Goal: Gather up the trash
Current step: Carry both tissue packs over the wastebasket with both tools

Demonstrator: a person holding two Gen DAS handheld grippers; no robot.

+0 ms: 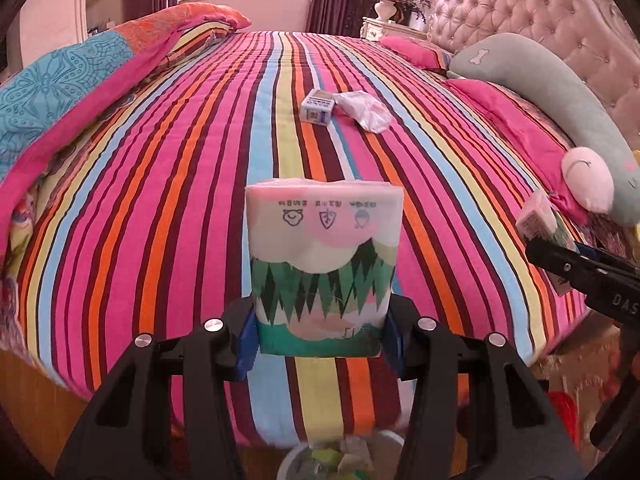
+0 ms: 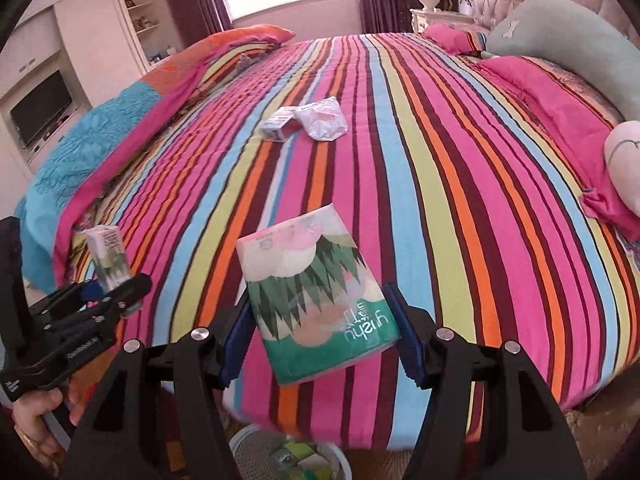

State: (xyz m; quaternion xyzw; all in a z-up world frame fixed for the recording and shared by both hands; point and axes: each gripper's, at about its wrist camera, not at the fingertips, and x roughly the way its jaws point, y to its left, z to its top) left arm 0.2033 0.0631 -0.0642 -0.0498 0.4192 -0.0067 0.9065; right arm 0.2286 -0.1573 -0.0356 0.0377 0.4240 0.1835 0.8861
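Note:
My left gripper (image 1: 320, 340) is shut on a tissue pack (image 1: 324, 256) printed with green trees, held upright over the bed's near edge. My right gripper (image 2: 320, 340) is shut on a second, tilted tissue pack (image 2: 316, 300) of the same design. Each gripper shows in the other's view: the right gripper (image 1: 548, 248) with its pack (image 1: 536, 216), the left gripper (image 2: 116, 288) with its pack (image 2: 108, 256). Farther up the striped bedspread (image 1: 160, 200) lie a small white-and-blue box (image 1: 318, 108) and a crumpled white wrapper (image 1: 366, 114), touching; the right wrist view also shows the box (image 2: 280, 124) and wrapper (image 2: 326, 120).
A white bin (image 1: 384, 438) holding scraps stands on the floor below the bed edge, and the right wrist view shows this bin (image 2: 248, 448) too. A folded quilt (image 1: 60, 92) lies on the left, pillows and a grey bolster (image 1: 552, 80) by the headboard on the right. A hand (image 2: 36, 416) holds the left gripper.

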